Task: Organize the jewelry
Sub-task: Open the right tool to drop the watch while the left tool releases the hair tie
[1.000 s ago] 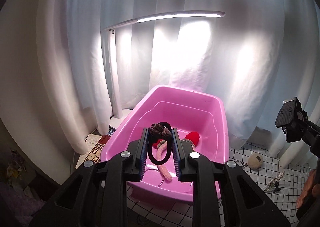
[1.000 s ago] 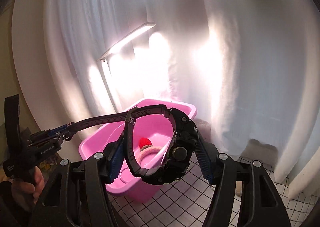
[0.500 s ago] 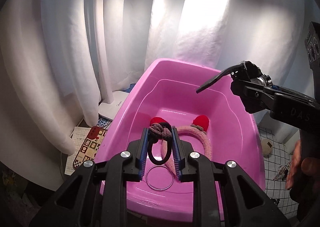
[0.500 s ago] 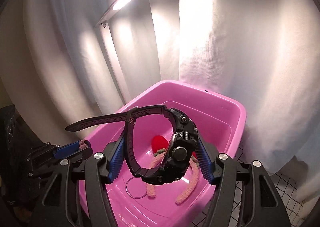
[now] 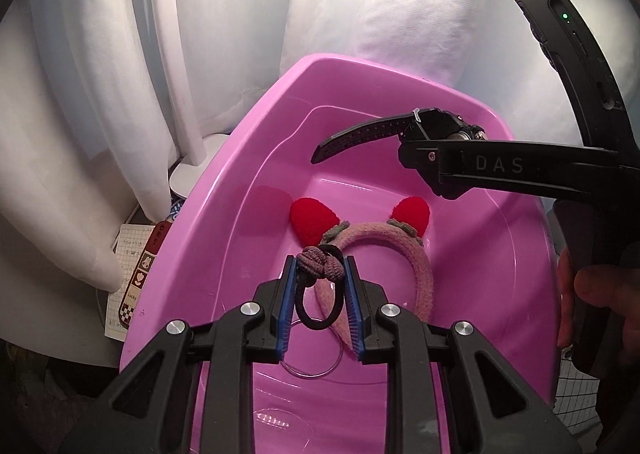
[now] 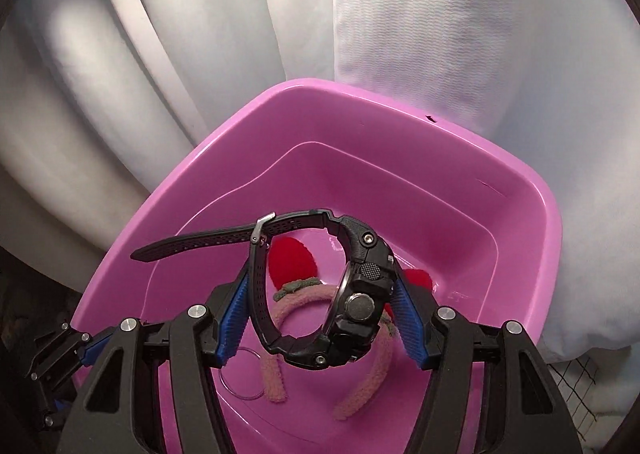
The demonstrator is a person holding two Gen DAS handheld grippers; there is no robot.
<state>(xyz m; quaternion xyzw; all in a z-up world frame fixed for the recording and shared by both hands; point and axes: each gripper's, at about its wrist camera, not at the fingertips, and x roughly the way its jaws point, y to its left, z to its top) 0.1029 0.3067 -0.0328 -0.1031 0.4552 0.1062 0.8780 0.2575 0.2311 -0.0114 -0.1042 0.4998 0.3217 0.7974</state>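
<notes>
My left gripper (image 5: 319,274) is shut on a black hair tie with a knotted mauve fabric bow (image 5: 320,268) and holds it over the pink tub (image 5: 208,213). My right gripper (image 6: 324,302) is shut on a black sports watch (image 6: 356,306) above the same tub (image 6: 520,221); that gripper also shows in the left wrist view (image 5: 472,165) with the watch strap (image 5: 360,135) sticking out. In the tub lie a pink fuzzy headband with red hearts (image 5: 400,242) and a thin clear ring (image 5: 310,366).
White curtains (image 5: 80,93) hang behind the tub. A white lamp post and base (image 5: 188,157) stand at the tub's left. A patterned card (image 5: 136,286) lies on the left. A black grid mat (image 6: 576,378) shows on the right.
Both grippers have moved forward and lower over the tub. The right gripper with the watch has come in over the tub's far right part. Both grips are unchanged.
</notes>
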